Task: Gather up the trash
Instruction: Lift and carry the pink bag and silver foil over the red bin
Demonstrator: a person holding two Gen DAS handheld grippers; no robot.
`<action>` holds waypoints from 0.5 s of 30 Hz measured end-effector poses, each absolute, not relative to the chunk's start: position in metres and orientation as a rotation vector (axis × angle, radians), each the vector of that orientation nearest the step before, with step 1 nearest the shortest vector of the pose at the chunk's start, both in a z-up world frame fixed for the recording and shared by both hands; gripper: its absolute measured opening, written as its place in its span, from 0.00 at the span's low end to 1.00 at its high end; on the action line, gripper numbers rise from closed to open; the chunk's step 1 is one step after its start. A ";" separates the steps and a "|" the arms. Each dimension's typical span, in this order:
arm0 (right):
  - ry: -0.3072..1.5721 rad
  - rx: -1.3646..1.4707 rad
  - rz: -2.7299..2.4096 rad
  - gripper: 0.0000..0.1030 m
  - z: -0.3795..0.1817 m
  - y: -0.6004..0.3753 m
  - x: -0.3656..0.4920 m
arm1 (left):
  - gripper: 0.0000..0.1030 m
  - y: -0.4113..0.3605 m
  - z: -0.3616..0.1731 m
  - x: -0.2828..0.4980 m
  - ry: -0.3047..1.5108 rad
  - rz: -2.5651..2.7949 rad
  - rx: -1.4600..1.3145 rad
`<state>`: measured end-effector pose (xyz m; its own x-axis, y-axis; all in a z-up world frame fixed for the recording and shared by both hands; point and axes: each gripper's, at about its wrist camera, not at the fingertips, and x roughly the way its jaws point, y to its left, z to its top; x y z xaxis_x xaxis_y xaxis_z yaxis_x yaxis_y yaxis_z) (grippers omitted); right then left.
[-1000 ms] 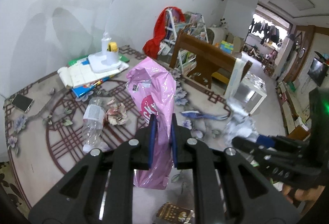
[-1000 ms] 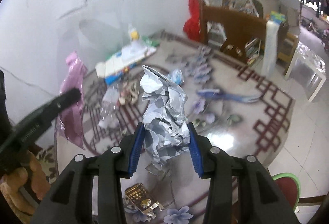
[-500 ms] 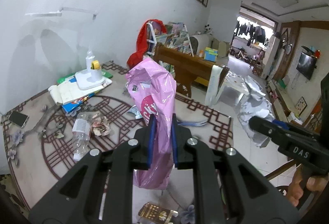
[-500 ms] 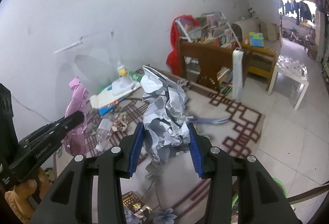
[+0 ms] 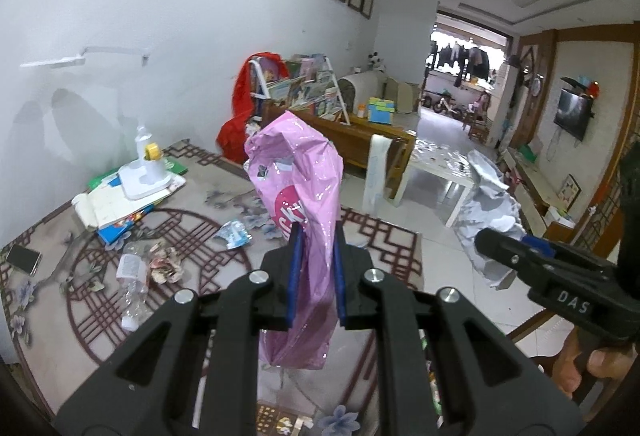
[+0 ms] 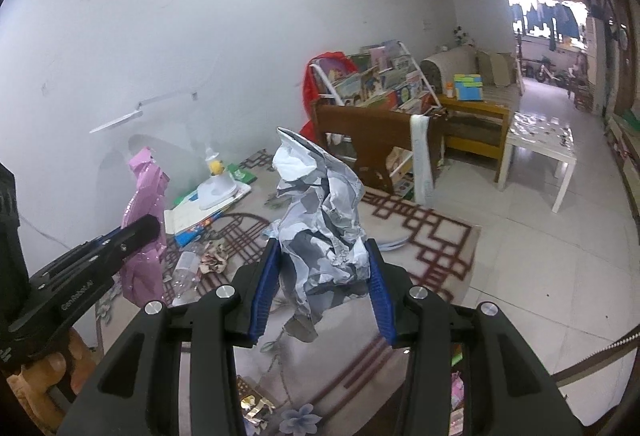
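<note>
The left claw (image 5: 316, 272) grips a pink plastic bag (image 5: 298, 191), lifted clear of the patterned table (image 5: 48, 276). The right claw (image 6: 322, 284) clamps a crumpled grey-white paper wad (image 6: 320, 220) (also held in the air). On the table, at about nine o'clock from the bag in the left view, lie an empty plastic bottle (image 5: 132, 276) and a crushed wrapper (image 5: 164, 268).

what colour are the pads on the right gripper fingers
Blue, on black fingers; the pads clamp the crumpled paper, clearest in the right wrist view.
</note>
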<state>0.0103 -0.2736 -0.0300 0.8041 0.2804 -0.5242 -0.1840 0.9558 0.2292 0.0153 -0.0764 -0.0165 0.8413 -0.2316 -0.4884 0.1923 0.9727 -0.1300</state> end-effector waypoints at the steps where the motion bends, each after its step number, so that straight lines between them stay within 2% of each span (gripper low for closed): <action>1: 0.586 0.173 0.241 0.40 -0.030 -0.277 0.010 | 0.13 -0.080 -0.015 0.016 0.523 -0.236 -0.075; 15: 0.632 0.237 0.083 0.40 -0.051 -0.335 -0.002 | 0.13 -0.120 -0.020 0.020 0.538 -0.341 -0.039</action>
<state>-0.0020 -0.3355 -0.0510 0.8046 0.1484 -0.5750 -0.0043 0.9697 0.2443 0.0201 -0.1202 -0.0198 0.8040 -0.3283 -0.4958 0.3077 0.9432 -0.1254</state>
